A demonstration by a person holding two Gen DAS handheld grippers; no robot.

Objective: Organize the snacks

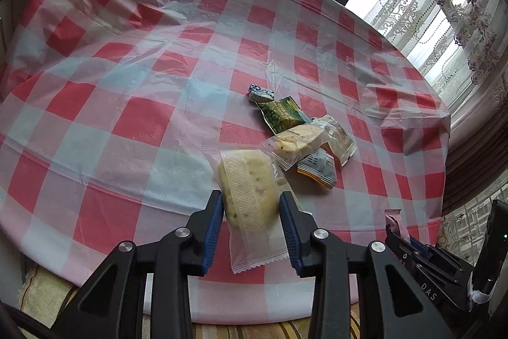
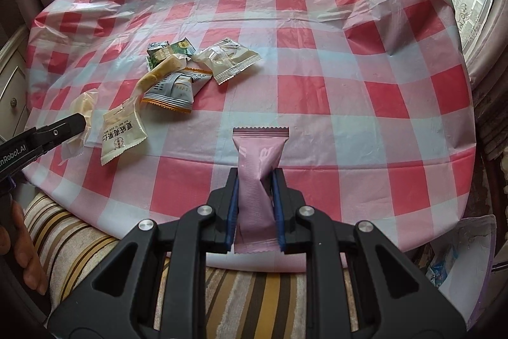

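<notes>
My left gripper [image 1: 250,200] is shut on a clear-wrapped pale round cake [image 1: 249,191], held above the table's near edge. My right gripper [image 2: 254,178] is shut on a pink snack packet [image 2: 258,177], held over the near edge; it shows in the left wrist view [image 1: 393,220] at the right. A pile of snacks lies on the table: a small blue-white candy [image 1: 260,92], a green packet [image 1: 282,113], a wrapped biscuit [image 1: 297,143], a white packet [image 1: 338,138] and an orange-trimmed packet [image 1: 319,169]. The right wrist view shows the pile [image 2: 177,75] and a cream packet [image 2: 122,132] with printed text.
The round table [image 2: 317,69] has a wrinkled red-and-white checked plastic cover. Curtains and a window [image 1: 444,5] stand behind it. A striped cushion [image 2: 247,285] lies below the near edge. The left gripper's body [image 2: 47,132] reaches in from the left in the right wrist view.
</notes>
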